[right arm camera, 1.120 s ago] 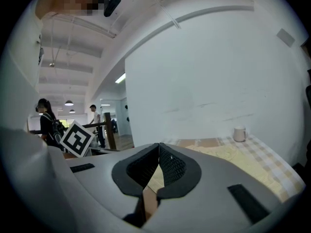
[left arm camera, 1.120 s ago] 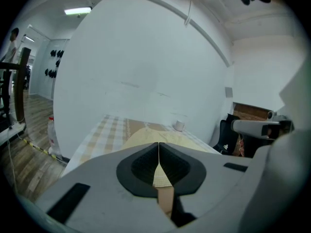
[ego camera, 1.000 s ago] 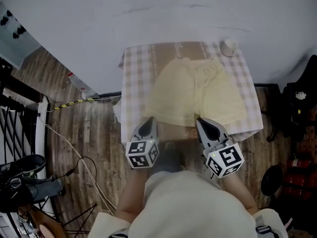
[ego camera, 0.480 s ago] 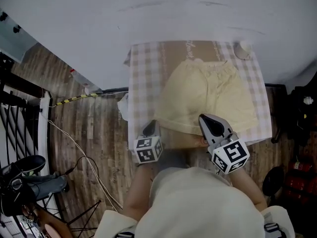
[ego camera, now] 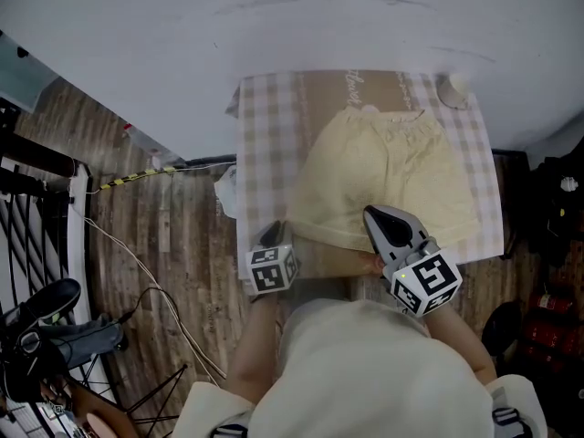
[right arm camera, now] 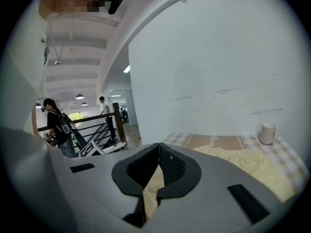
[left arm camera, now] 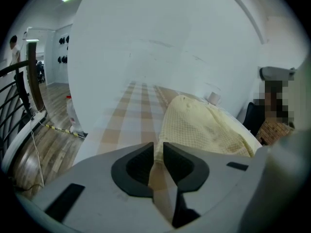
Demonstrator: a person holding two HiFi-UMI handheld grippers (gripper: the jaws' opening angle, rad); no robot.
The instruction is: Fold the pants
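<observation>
Pale yellow pants point(ego camera: 383, 176) lie spread on a checked table point(ego camera: 265, 135), waistband at the far side. My left gripper point(ego camera: 272, 233) sits low at the near left hem. In the left gripper view its jaws point(left arm camera: 158, 145) are opening: a narrow gap shows, the pants' edge point(left arm camera: 204, 125) just ahead, and the pads press on nothing. My right gripper point(ego camera: 370, 213) hangs higher over the near hem between the legs. In the right gripper view its tips point(right arm camera: 159, 147) meet, with yellow cloth point(right arm camera: 252, 166) showing close under them, so it looks shut on the hem.
A small white cup point(ego camera: 452, 88) stands at the table's far right corner, against the white wall. Cables point(ego camera: 137, 263) trail over the wooden floor at the left, by a black railing point(ego camera: 27, 208). Dark gear point(ego camera: 557, 208) stands right of the table.
The left gripper has sunk towards the table's near left edge and looks smaller. The right gripper has shifted a little along the near hem. The pants still lie flat.
</observation>
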